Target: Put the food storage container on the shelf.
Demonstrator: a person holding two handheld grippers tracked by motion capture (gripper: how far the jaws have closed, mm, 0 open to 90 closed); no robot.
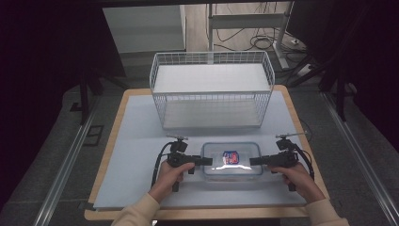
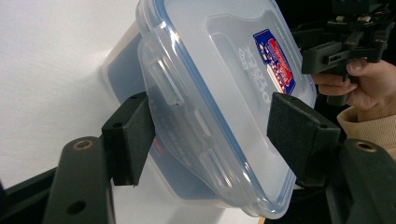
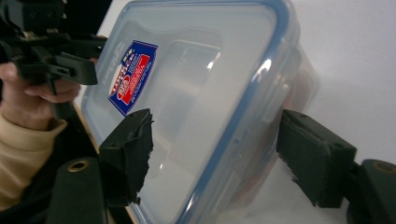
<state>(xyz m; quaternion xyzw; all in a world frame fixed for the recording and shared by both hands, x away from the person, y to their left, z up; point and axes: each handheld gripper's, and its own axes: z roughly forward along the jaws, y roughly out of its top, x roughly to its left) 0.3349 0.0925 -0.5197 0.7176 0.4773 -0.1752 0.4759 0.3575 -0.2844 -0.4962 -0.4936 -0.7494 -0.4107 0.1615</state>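
The clear rectangular plastic container with a blue-sealed lid and a red-and-blue label (image 1: 231, 160) is lying flat near the front of the white surface (image 1: 131, 141), lid up, its long axis running left to right, well in front of the white wire basket (image 1: 211, 89). The left gripper (image 1: 203, 160) and right gripper (image 1: 254, 160) are each straddling one short end, half-open jaws bracketing the rim without clearly pressing it. Closing unevenly on those slick lid edges could be tipping or skidding it sideways.
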